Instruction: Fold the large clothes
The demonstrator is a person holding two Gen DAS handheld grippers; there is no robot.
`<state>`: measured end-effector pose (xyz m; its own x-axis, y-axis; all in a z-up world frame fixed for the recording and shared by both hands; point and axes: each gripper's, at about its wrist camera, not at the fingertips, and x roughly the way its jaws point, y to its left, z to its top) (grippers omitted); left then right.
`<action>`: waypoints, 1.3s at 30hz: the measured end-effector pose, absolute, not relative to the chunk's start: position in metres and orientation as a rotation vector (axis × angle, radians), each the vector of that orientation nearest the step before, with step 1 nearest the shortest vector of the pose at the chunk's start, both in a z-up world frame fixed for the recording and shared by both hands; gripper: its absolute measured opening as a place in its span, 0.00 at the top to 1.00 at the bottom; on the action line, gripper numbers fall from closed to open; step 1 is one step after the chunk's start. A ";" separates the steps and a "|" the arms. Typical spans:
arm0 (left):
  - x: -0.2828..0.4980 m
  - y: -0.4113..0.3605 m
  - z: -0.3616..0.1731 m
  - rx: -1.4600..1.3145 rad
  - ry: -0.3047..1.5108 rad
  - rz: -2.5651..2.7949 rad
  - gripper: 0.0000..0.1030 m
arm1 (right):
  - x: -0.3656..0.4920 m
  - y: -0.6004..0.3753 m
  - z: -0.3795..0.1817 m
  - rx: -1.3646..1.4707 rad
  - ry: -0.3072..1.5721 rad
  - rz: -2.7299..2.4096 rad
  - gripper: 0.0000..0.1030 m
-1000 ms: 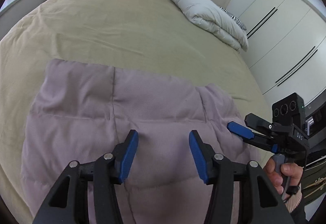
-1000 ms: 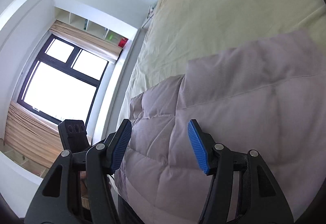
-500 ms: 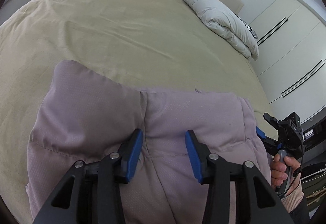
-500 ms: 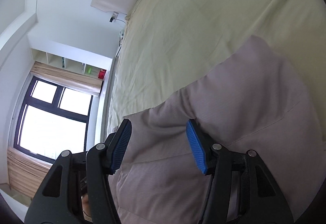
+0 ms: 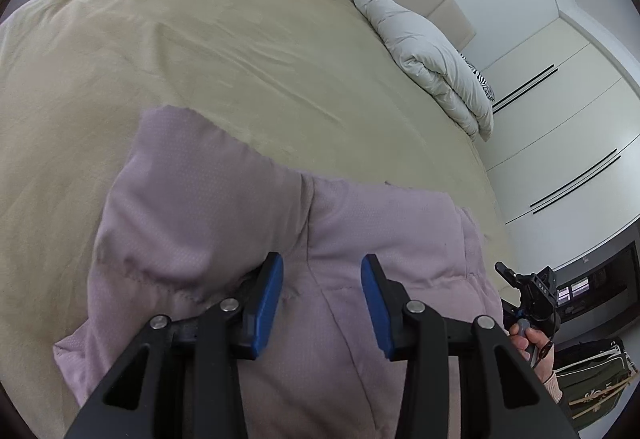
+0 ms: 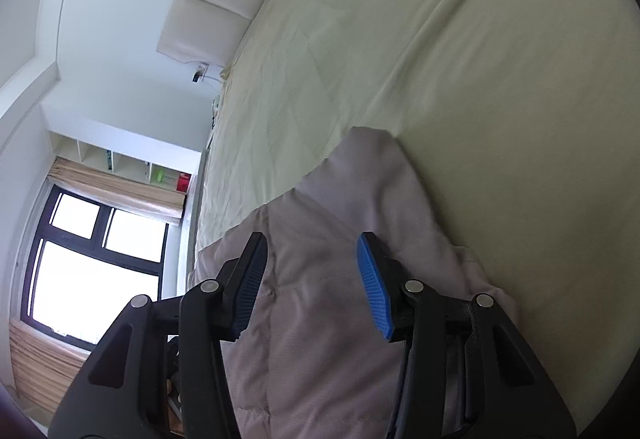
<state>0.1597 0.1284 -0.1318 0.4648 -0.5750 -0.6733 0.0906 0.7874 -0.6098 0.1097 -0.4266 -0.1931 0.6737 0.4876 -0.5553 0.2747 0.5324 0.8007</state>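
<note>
Both tools (image 5: 322, 299) (image 6: 312, 279) agape over quilted garment (image 5: 224, 223) on bed (image 5: 200, 39).

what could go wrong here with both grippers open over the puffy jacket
Both the left gripper and right gripper are open, holding nothing, so the puffy pink jacket may spring back and undo its fold. Closing now might pinch only the top layer. The jacket lies near the bed's edge and could slide off.
</note>
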 end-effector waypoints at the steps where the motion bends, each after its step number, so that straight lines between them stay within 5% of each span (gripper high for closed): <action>1: 0.152 0.133 -0.126 -0.534 1.007 -0.417 0.56 | 0.100 -0.436 -0.194 1.043 0.856 0.118 0.55; 7: 0.079 0.164 -0.085 -0.540 0.880 -0.431 0.36 | 0.014 -0.455 -0.147 0.966 0.737 0.164 0.53; 10: 0.034 0.161 -0.072 -0.544 0.848 -0.502 0.32 | -0.030 -0.422 -0.124 0.907 0.732 0.367 0.41; 18: -0.038 0.108 -0.116 -0.425 0.957 -0.609 0.33 | -0.062 -0.289 -0.149 0.750 0.950 0.663 0.41; 33: -0.028 0.139 -0.144 -0.576 0.964 -0.699 0.44 | -0.078 -0.364 -0.184 0.884 0.868 0.503 0.48; 39: -0.047 0.172 -0.124 -0.578 0.918 -0.606 0.29 | -0.096 -0.391 -0.167 0.814 0.872 0.352 0.46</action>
<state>-0.0470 0.1717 -0.1239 0.4684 -0.6947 -0.5459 0.2291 0.6922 -0.6844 -0.0956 -0.3912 -0.1669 0.6117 0.5798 -0.5382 0.0435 0.6546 0.7547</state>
